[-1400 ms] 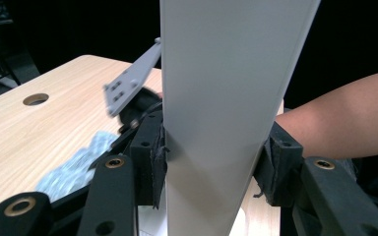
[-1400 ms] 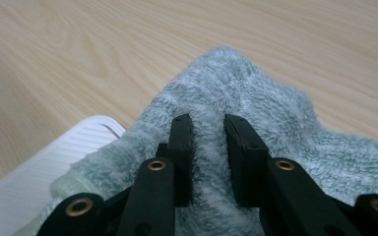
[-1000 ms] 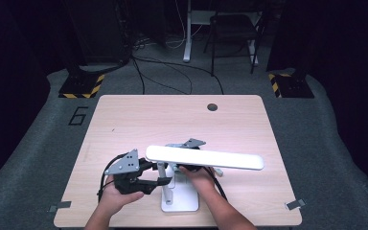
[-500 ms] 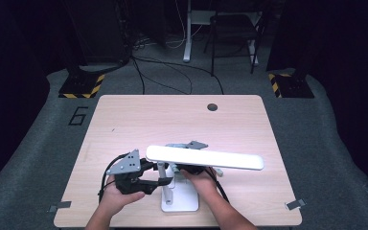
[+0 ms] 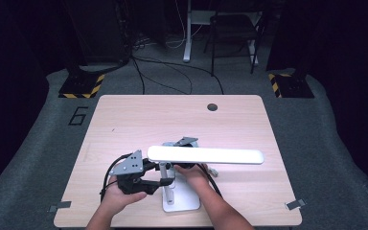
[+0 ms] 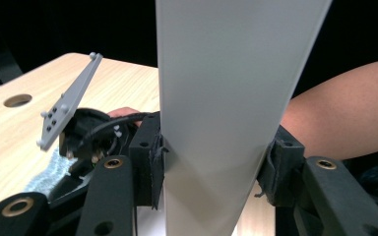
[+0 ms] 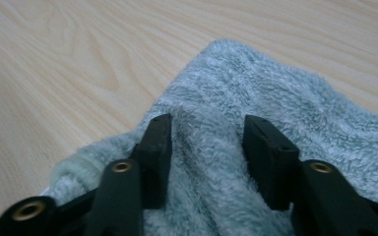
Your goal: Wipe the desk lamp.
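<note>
My left gripper (image 6: pixel 211 177) clamps the white lamp (image 5: pixel 206 155) post, pads pressed on both sides, near the table's (image 5: pixel 124 120) front edge. My right gripper (image 7: pixel 206 157) has just been closing, its jaws half-narrowed with a fold of grey towel (image 7: pixel 275 98) bunched between them, beside the lamp base (image 5: pixel 182 199).

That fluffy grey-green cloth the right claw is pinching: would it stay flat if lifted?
Probably not. The cloth already bunches into a ridge between the right claw, so it likely droops. Its fuzzy pile suggests little slipping, and it looks light.
</note>
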Motion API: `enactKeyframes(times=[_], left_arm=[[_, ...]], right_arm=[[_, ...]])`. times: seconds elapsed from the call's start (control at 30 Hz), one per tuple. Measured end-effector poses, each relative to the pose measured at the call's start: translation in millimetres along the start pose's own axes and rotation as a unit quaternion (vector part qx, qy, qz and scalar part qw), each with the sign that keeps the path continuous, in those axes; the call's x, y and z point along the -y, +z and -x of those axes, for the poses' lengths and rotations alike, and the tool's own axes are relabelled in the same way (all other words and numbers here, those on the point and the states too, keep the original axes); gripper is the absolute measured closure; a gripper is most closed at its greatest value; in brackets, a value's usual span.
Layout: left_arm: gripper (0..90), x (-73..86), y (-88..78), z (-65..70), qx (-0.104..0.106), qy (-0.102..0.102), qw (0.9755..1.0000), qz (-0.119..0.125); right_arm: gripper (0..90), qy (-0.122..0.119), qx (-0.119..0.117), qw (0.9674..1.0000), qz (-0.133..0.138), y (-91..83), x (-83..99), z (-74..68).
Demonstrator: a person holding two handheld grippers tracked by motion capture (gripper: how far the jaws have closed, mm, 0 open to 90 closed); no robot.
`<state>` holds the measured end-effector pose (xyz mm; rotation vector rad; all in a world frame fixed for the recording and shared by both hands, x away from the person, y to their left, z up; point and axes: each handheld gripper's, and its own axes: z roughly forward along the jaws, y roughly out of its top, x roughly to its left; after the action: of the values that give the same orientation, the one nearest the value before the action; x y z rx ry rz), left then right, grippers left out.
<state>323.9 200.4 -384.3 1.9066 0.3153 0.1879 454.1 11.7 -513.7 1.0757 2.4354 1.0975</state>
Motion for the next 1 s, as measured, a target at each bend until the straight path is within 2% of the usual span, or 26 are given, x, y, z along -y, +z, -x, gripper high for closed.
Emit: enactKeyframes(times=[0.1,0.13,0.17,0.27,0.33,0.43,0.47,0.5,0.6,0.73,1.0], left_arm=[[52.6,0.9,-0.8,-0.8,-0.009,-0.004,0.9999,0.006],[52.6,1.1,-1.5,-0.7,-0.01,-0.004,0.9999,0.006],[52.7,1.1,-1.3,-0.2,-0.014,-0.005,0.9999,0.007],[52.8,-0.6,0.4,2.5,-0.02,-0.006,0.9998,0.0],[52.8,-0.9,-0.3,2.8,-0.022,-0.007,0.9997,-0.002],[52.9,-0.3,-1.2,1.5,-0.024,-0.01,0.9997,0.0],[52.9,-0.7,-0.9,2.1,-0.025,-0.011,0.9996,-0.001],[52.9,-1.2,-0.6,2.9,-0.028,-0.01,0.9995,-0.002],[53.0,-1.9,-1.2,3.7,-0.031,-0.013,0.9994,-0.007],[53.1,-1.2,-2.4,3.8,-0.032,-0.014,0.9994,-0.007],[53.3,-1.1,-2.6,4.6,-0.043,-0.017,0.9989,-0.008]], right_arm=[[72.1,-0.024,0.002,0.9997,-0.002,2.6,0.1,-2.7],[74.6,-0.026,0.003,0.9996,-0.003,2.6,-0.1,-5.0],[75.6,-0.038,0.008,0.9992,-0.008,2.0,-0.5,-6.9],[76.9,-0.042,0.009,0.9991,-0.004,2.2,-0.4,-7.9],[78.6,-0.031,-0.005,0.9995,-0.009,0.6,-0.9,-5.7],[79.4,-0.033,-0.016,0.9993,-0.012,-1.7,-0.8,-5.5],[79.4,-0.045,-0.016,0.9988,-0.012,-2.1,-0.7,-4.5],[79.5,-0.04,-0.014,0.999,-0.013,-1.9,-0.9,-5.7],[79.5,-0.049,-0.017,0.9986,-0.013,-2.1,-0.6,-3.9],[79.6,-0.046,-0.018,0.9986,-0.018,-4.8,-0.1,-2.9],[79.7,-0.049,-0.004,0.9984,-0.028,-14.7,5.6,9.6]])
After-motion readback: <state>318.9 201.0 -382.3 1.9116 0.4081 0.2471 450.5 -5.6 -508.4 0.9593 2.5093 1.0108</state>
